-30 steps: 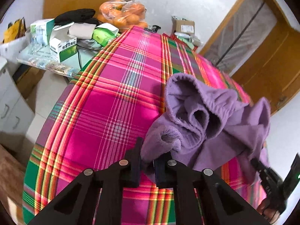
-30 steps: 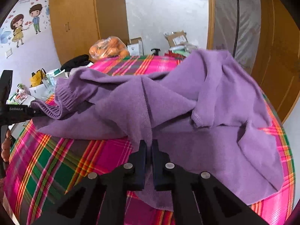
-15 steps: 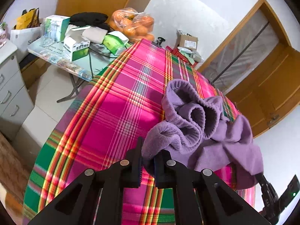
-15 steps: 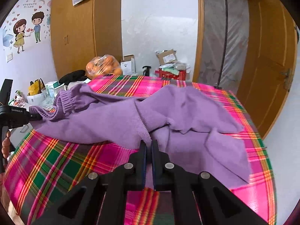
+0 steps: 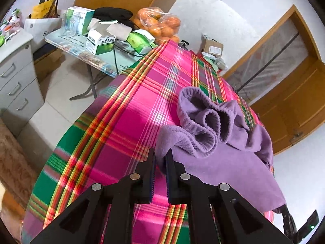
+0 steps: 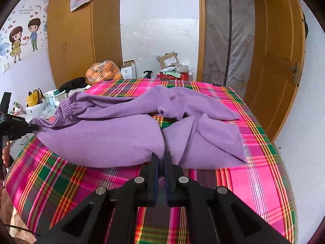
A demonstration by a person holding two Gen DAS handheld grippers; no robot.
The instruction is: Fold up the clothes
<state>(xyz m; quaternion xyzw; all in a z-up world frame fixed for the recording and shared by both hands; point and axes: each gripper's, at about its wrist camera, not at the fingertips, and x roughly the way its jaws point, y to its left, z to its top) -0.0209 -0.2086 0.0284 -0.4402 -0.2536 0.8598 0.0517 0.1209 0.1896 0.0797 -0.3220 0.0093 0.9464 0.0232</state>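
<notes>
A purple sweater (image 6: 113,140) lies stretched and rumpled across the plaid tablecloth (image 6: 254,183). My right gripper (image 6: 161,157) is shut on the sweater's near hem, low over the cloth. In the left wrist view my left gripper (image 5: 160,158) is shut on the sweater (image 5: 223,162) by its ribbed edge, whose bunched folds (image 5: 205,122) rise just ahead. The left gripper (image 6: 34,129) also shows at the left of the right wrist view, pinching that ribbed end. The right gripper's body (image 5: 292,226) peeks in at the lower right of the left wrist view.
A side table (image 5: 81,46) left of the bed-like surface carries boxes, a bag of oranges (image 5: 160,25) and dark clothing. Grey drawers (image 5: 16,81) stand at the far left. Cardboard boxes (image 6: 168,60) sit beyond the far edge. A wooden door (image 6: 274,61) is on the right.
Both grippers have pulled the sweater toward the near edge and lowered it. It has gone from a raised, draped bundle to lying flatter and spread wide on the cloth.
</notes>
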